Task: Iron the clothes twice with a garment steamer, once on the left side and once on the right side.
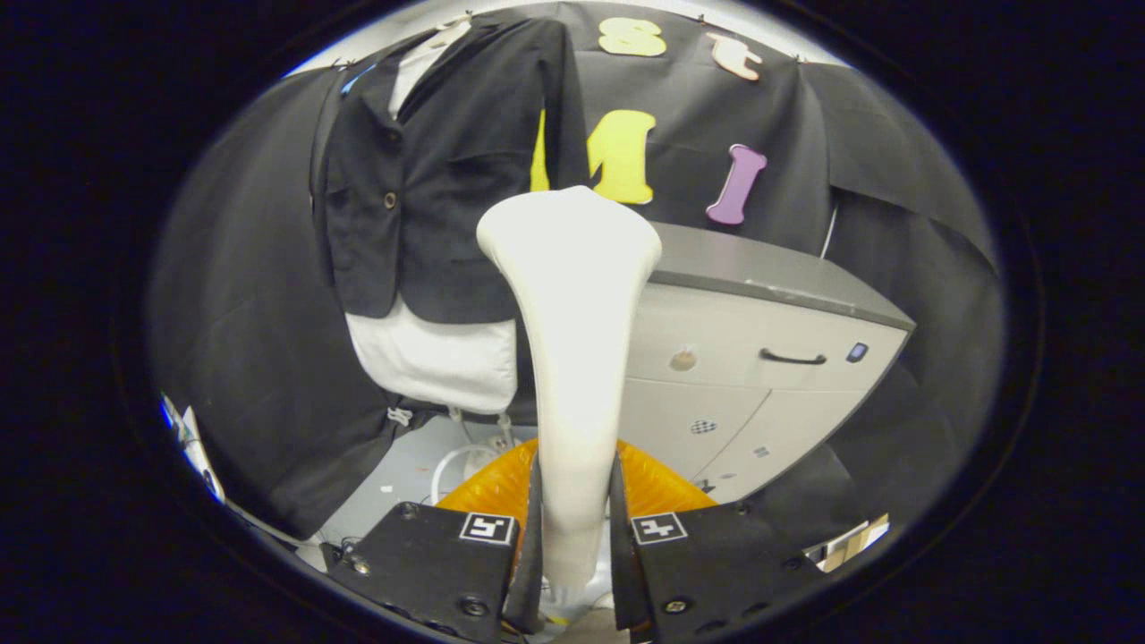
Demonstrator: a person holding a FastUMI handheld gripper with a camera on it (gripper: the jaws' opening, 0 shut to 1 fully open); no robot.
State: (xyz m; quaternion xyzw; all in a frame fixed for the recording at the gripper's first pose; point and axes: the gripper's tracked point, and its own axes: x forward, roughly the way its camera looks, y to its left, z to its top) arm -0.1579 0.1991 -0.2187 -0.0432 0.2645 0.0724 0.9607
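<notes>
- Since your gripper [572,519] is already clamped on the steamer [572,313] handle with both fingers, just keep that squeeze firm.
- Jacket [438,170] hangs beyond the steamer head, up and off to one side, well apart, so you've got to close that gap first.
- Aim the head flat at one front panel, then drag slowly and evenly.
- Watch the cabinet [760,358] nearby.

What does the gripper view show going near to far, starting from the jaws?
The gripper, jaws shut on the white garment steamer → orange base below the handle → grey drawer cabinet → dark jacket over a white shirt hanging on the booth wall.
</notes>
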